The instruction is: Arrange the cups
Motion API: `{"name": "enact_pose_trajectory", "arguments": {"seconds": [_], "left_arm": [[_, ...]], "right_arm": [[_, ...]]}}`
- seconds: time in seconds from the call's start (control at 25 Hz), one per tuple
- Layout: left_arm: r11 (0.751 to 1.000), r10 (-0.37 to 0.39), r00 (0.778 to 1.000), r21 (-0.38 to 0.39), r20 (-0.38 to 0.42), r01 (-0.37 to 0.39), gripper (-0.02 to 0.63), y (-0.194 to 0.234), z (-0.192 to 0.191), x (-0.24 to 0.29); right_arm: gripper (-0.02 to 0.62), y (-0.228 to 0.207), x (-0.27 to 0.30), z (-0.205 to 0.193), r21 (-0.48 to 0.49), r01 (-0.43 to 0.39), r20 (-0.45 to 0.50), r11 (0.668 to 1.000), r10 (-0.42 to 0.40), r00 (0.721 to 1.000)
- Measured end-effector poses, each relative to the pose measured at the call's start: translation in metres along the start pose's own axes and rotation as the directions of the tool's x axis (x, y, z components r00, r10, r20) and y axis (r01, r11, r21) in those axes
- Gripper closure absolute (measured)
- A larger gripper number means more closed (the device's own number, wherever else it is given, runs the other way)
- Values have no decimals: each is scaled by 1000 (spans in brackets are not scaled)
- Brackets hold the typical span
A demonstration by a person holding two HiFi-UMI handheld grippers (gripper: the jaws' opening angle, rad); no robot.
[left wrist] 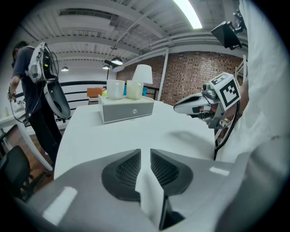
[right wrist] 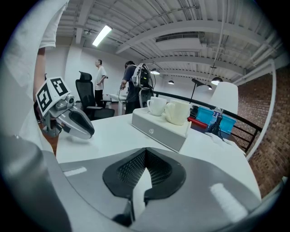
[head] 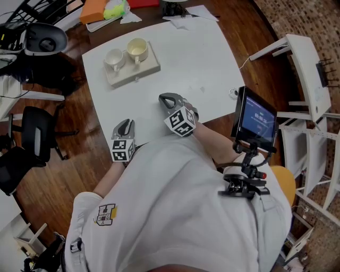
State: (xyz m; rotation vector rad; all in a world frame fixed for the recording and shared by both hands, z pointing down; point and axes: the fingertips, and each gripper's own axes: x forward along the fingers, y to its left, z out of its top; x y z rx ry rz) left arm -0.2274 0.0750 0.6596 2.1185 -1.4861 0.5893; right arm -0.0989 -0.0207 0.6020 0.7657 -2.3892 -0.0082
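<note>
Left gripper [left wrist: 145, 153] barely parted, right gripper [right wrist: 144, 152] closed, both empty; jaws should be widened before the far white ceramic cup [head: 113, 58] is approached.

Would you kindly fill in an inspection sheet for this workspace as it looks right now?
Surface: white table, no spills seen.
Job's things: white cup and cream cup stand side by side on a grey box, towards the table's far left.
Clutter: loose papers at the far edge.
Grippers: left gripper has its jaws slightly apart, right gripper has its jaws together; both are empty, by the near edge.
Cables: thin white wire off the right edge.
Surroundings: black office chair on the wood floor at left; mounted screen at right.
</note>
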Motion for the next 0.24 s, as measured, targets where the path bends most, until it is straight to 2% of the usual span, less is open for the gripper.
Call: {"name": "enact_pose_trajectory", "arguments": {"seconds": [0.24], "left_arm": [[1000,-4,1000,-1,-2,4,540,2,-1,1]], "right_arm": [[595,1,3,0,0,-1,-1,1000,1,1000]]}}
